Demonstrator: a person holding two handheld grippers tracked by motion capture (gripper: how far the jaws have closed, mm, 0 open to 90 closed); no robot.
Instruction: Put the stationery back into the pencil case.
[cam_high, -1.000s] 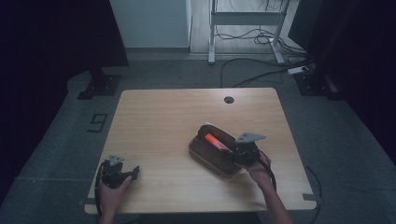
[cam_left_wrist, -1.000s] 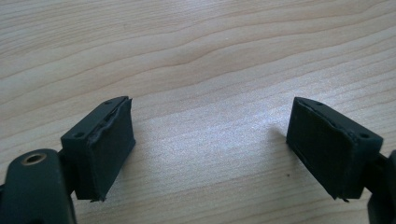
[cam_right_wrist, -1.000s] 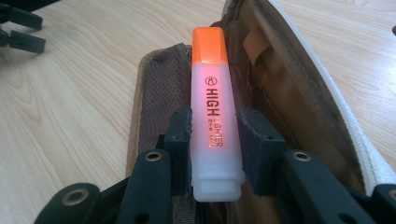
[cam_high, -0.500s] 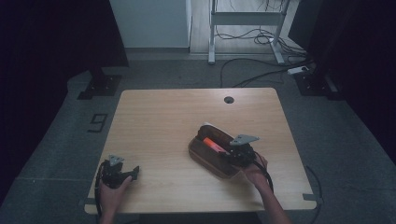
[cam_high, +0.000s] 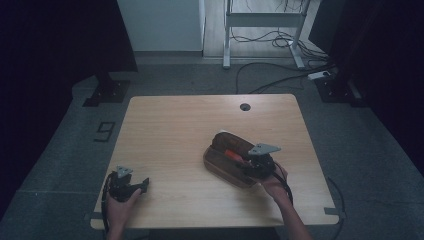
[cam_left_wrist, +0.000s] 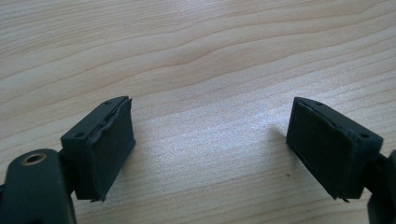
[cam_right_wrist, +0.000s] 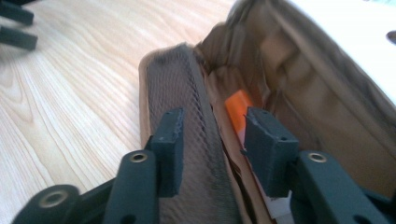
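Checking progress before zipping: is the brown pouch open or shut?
Open. The brown pouch gapes, its lining and an orange item inside showing, with the right gripper straddling its mesh flap.

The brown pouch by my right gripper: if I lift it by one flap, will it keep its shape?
Probably not. The brown pouch has creased fabric walls and a mesh flap, so it should sag. The orange item lying loose inside might slide out.

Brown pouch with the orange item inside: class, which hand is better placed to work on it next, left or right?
Right. The right gripper sits at the open brown pouch, its fingers straddling the mesh flap beside the orange item, having just been opening. The left gripper rests open over bare table, far from the pouch.
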